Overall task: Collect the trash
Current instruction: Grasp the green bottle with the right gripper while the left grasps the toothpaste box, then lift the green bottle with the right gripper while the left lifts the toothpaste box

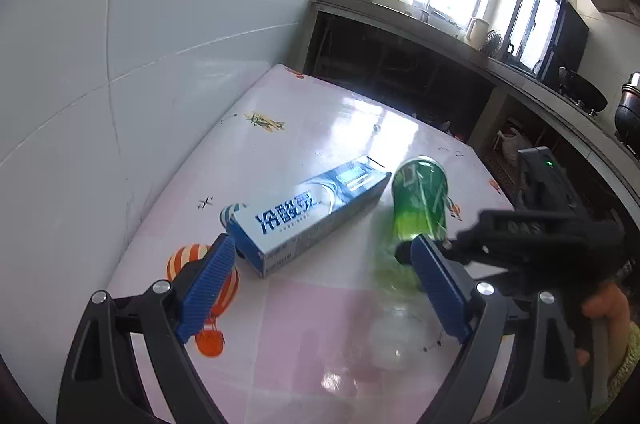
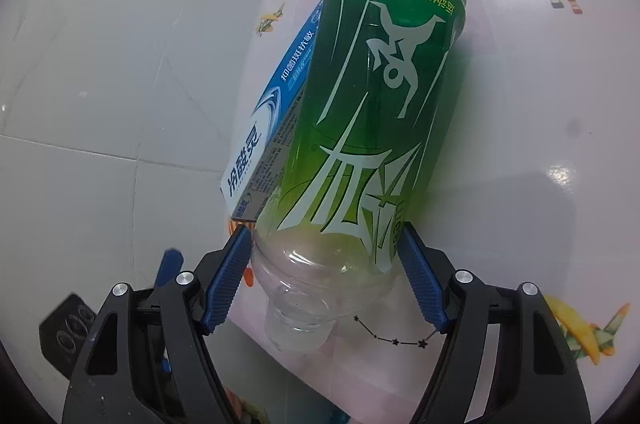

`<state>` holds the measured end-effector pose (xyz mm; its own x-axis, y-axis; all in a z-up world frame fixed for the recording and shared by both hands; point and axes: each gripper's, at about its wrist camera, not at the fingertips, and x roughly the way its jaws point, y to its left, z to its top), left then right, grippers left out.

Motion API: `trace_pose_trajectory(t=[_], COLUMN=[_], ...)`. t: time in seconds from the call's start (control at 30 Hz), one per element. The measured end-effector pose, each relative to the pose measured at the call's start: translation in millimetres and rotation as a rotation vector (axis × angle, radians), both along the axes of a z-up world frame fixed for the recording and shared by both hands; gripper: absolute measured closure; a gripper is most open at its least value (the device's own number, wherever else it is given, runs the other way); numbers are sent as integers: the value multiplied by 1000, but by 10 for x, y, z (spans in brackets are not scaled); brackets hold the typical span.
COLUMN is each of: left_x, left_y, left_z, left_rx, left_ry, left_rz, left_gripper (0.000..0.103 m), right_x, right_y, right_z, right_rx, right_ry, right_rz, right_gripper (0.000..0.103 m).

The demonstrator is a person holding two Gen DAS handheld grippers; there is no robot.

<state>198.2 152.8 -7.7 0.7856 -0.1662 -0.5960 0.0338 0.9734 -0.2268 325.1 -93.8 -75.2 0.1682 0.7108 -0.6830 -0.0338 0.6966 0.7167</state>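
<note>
Glossy pink tablecloth [image 1: 320,324] with balloon prints; green-labelled clear plastic bottle [image 2: 372,128] lies on it, touching rectangular toothpaste carton [image 1: 308,216]; right gripper [image 2: 326,244] angled down, ribbed blue pads flanking bottle shoulder, contact unclear; left gripper [image 1: 324,252] spread wide, empty, near carton.

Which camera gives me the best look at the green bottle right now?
Right wrist: the green bottle fills the frame, lying on the table, label readable, neck between the right gripper fingers. Left wrist shows it smaller, blurred, beside the toothpaste box.

The toothpaste box [image 1: 310,216] reads 冷酸灵; the green bottle [image 2: 376,112] apparently says "550ml".
</note>
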Motion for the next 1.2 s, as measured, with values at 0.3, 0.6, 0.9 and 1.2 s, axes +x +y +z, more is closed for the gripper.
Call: trace_pose_trajectory(t=[0.3, 0.6, 0.9, 1.2], left_x=[895, 1176, 1066, 894], left_y=[-232, -629, -734, -877], left_z=[-299, -640, -611, -578], left_rx=[160, 461, 381, 285], left_ry=[99, 180, 280, 326], left_rz=[-98, -242, -346, -322], left_gripper=[15, 15, 51, 58], right_x=[-323, -658, -628, -780], right_y=[-741, -1317, -1199, -1278], right_z=[35, 123, 42, 102], right_rx=[-78, -190, -210, -226], right_ry=[-69, -124, -156, -164], right_rz=[5, -26, -69, -117], right_gripper=[34, 33, 34, 34])
